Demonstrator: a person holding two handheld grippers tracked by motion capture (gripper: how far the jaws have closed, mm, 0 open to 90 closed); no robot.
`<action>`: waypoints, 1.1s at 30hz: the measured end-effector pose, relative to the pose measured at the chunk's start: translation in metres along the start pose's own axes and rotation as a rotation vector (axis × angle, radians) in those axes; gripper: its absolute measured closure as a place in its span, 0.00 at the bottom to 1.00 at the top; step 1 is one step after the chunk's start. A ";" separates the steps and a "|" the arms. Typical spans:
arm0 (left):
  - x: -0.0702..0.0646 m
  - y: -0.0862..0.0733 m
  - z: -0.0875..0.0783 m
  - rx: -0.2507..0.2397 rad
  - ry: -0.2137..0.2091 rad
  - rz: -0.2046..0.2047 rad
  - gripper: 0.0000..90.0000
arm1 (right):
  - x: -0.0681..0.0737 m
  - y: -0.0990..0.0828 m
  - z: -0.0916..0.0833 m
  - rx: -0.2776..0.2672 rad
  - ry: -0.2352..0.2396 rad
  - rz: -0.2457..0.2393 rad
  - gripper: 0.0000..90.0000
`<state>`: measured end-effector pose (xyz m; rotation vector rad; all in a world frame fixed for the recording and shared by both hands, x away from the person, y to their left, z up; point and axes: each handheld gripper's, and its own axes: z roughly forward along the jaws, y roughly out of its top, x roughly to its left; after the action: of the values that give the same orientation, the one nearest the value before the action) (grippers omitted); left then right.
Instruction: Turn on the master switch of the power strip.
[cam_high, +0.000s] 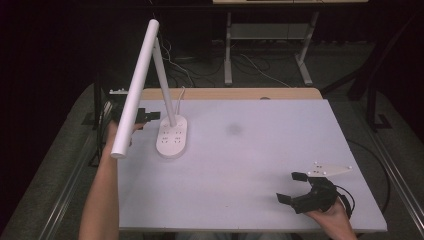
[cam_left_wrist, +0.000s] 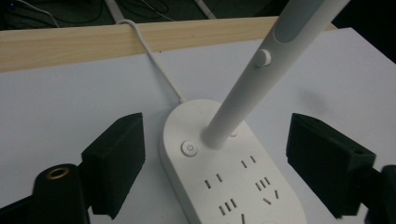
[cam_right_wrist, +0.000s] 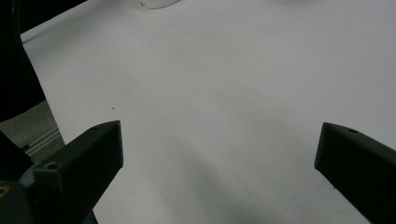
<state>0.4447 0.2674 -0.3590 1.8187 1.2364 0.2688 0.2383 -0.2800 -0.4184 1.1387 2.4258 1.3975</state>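
The lamp (cam_left_wrist: 243, 154) looks like smooth white plastic with a slight sheen. The surface (cam_high: 260, 150) is a matt white sheet, with a bare wood edge (cam_left_wrist: 93, 42) behind. Gripper (cam_left_wrist: 215, 158) jaws look like matt black plastic.

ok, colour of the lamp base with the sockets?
White lamp base, matching its white stem; clearest in the left gripper view.

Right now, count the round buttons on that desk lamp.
2. A power button sits on the lamp base, left of where the stem enters; a round knob sits higher on the stem. Others may be hidden.
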 end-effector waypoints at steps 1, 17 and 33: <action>0.001 0.000 0.001 -0.001 0.003 -0.007 0.23 | 0.000 0.000 0.000 0.001 -0.001 0.000 0.01; 0.009 -0.006 0.019 -0.007 0.013 -0.064 0.50 | -0.002 0.000 -0.001 0.003 -0.003 0.008 0.01; 0.010 -0.011 0.036 0.013 0.013 -0.077 0.78 | -0.001 0.000 0.002 0.017 0.004 0.004 0.01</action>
<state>0.4644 0.2567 -0.3907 1.7782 1.3173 0.2302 0.2397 -0.2794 -0.4200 1.1468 2.4437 1.3840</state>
